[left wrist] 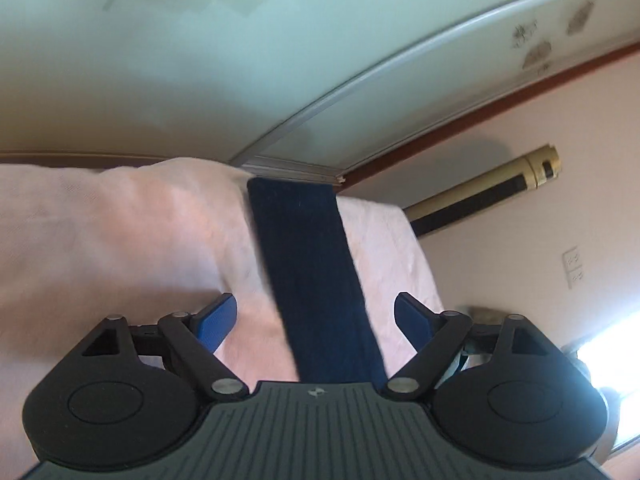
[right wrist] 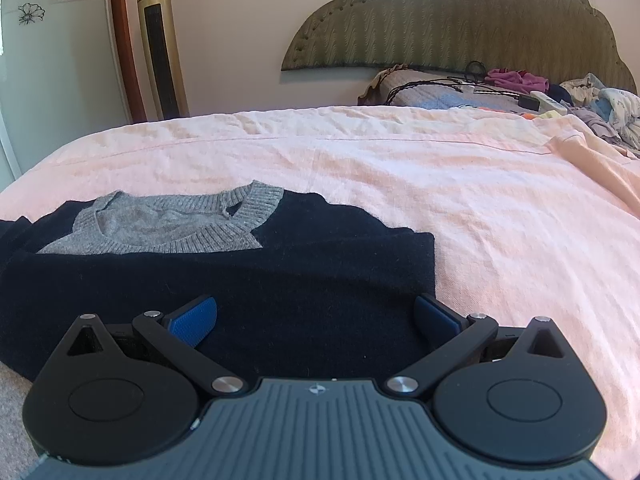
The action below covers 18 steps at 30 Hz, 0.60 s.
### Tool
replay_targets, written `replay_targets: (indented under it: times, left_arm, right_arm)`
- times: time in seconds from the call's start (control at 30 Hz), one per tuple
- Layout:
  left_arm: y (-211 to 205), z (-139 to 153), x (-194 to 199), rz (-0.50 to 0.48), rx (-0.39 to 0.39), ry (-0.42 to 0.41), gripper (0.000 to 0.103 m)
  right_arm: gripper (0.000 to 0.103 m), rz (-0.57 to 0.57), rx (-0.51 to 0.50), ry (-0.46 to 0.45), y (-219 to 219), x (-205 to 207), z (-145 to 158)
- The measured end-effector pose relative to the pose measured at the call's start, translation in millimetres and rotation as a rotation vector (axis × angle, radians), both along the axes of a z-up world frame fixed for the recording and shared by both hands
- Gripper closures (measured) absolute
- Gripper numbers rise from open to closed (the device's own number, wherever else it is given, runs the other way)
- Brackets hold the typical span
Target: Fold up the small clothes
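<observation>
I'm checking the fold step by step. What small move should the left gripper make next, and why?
Probably close the left gripper on the navy sleeve: its jaws stand open with the sleeve lying between them on the pink sheet, not yet gripped.

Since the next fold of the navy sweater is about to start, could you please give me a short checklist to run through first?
1. Left hand-held gripper open: ok, fingers spread wide.
2. Right hand-held gripper open: ok.
3. Navy sweater flat on the pink sheet: ok in the right wrist view.
4. Sleeve centred between the left fingers: ok, but not gripped.
5. Right fingers touching cloth: cannot tell.
6. Clothes pile clear of the sweater: ok, far by the headboard.
</observation>
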<state>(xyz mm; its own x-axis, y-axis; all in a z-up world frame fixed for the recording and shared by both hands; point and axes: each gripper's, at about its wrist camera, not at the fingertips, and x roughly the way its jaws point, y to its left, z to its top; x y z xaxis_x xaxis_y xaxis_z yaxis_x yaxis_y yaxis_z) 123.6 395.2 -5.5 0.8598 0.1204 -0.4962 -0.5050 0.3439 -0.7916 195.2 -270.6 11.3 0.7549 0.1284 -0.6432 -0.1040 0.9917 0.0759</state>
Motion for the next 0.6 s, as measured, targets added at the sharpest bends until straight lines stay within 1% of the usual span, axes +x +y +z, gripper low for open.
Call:
replay_targets:
  times: [0.07,0.13,0.17,0.2,0.23,0.3,0.33,0.37,0.43,0.5,0.57,0.6]
  left_arm:
    - [-1,2,13,-0.009,0.046,0.023,0.017]
    - [-7,6,27,-0.024,0.135,0.058,0.018]
    - [-11,8,34,-0.035,0.184,0.082,0.028]
    - [-14,10,45,-0.045,0.231,0.119,0.043]
    - [-17,10,52,-0.050,0.265,0.152,0.051]
    - [-16,12,62,-0.071,0.331,0.227,0.098]
    - [-17,14,65,-0.075,0.356,0.252,0.098]
    - [-24,19,67,-0.060,0.405,0.268,0.099]
    - [-52,40,66,-0.057,0.565,0.264,0.099]
    - [-94,65,60,-0.118,0.750,0.209,0.099]
    - [-151,87,56,-0.235,0.912,0.121,0.099]
    - [-190,95,50,-0.316,1.008,0.066,0.099]
  right_arm:
    - [0.000,-0.002,0.008,-0.002,0,0,0]
    - [0.000,-0.004,0.015,-0.003,-1,0,0]
    - [0.000,-0.004,0.016,-0.003,-1,0,0]
    - [0.000,-0.005,0.016,-0.004,-1,0,0]
    - [0.000,-0.005,0.015,-0.003,-1,0,0]
    - [0.000,-0.005,0.016,-0.004,-1,0,0]
    - [0.000,-0.005,0.017,-0.004,-1,0,0]
    - [0.000,-0.005,0.019,-0.004,-1,0,0]
    - [0.000,-0.005,0.022,-0.005,-2,0,0]
    - [0.000,-0.007,0.029,-0.007,-2,-1,0]
    - [0.000,-0.009,0.037,-0.009,-3,-1,0]
    - [0.000,-0.010,0.041,-0.010,-4,-2,0]
